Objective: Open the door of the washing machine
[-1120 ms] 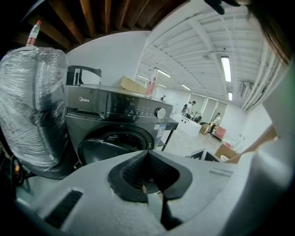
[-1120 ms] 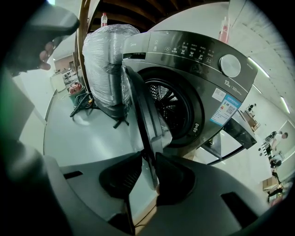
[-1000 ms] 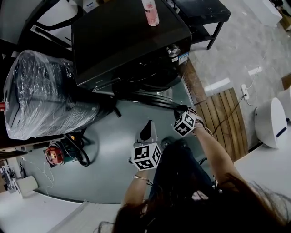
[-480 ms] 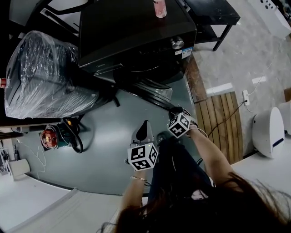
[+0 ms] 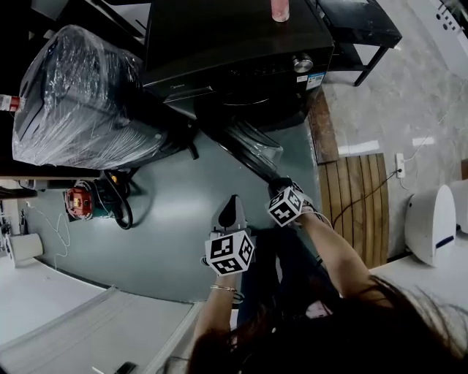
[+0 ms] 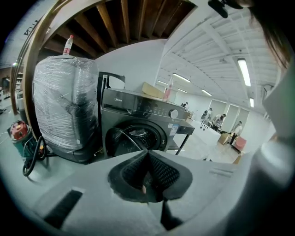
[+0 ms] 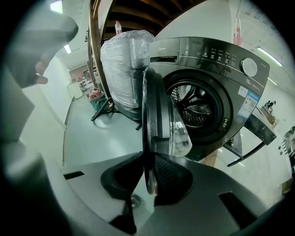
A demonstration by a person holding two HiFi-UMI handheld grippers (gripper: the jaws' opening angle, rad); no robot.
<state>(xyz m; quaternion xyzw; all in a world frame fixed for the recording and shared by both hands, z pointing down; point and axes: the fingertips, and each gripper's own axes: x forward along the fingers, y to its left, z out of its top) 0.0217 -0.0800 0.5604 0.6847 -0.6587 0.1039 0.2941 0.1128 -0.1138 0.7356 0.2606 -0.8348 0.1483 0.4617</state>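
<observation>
Gripping the thin rim of the door, the right gripper had its jaws closed on that edge. They had just been closing, and the rim stood between the two pads. The left gripper hung beside it, apart from the door, with its jaws together and nothing between them.

I think the hold was the weak point. Only a narrow edge sat between the pads, close to their tips, and the frame looked smooth. If the pull went straight back instead of following the arc of the hinge, the rim could slide out and the door could swing back. A pull past the end of the hinge's travel could also strain the hinge.

The door was round, with a dark frame and a clear glass bowl that bulged toward the drum. In the right gripper view it showed nearly edge-on. It was swung well out from the front, hinged at the left of the opening in that view, so the task seemed to me nearly finished.

Behind it the washing machine stood on the grey floor. It was dark, its drum was open to view, and a knob sat on its panel. A pink bottle stood on top, and a bundle wrapped in plastic film was just beside it.
</observation>
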